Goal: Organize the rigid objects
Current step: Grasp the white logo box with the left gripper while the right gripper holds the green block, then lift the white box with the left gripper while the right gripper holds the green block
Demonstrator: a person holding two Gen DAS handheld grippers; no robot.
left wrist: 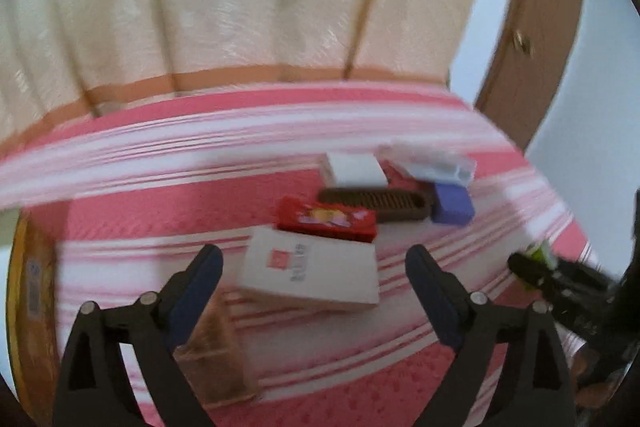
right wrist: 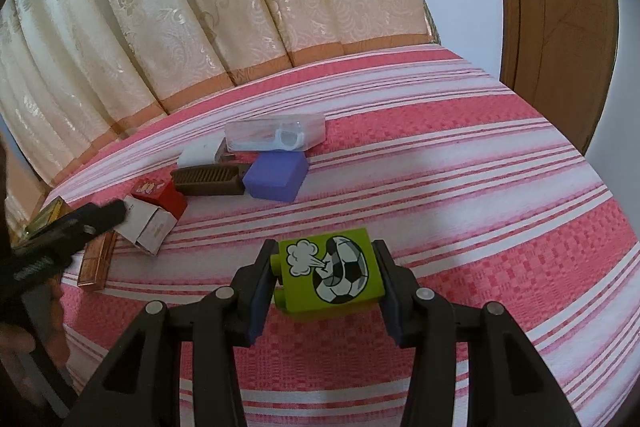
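The main risk sits with the green block (right wrist: 330, 275): the right gripper (right wrist: 326, 281) pinches it only by its two side faces, above the striped bed cover (right wrist: 500, 187), so a tilt or a slackened squeeze could drop it onto the soft bedding, where it may roll away from the row. A second hazard is the left gripper (left wrist: 314, 293), whose spread fingers hang just over the white carton (left wrist: 312, 273); a careless sweep could knock it or the red box (left wrist: 326, 221) leaning on it (the left view is blurred). Its jaws stand wide, holding nothing. Beyond lie the brown comb (right wrist: 208, 179), purple block (right wrist: 276, 175), and clear case (right wrist: 274, 135), grouped together.
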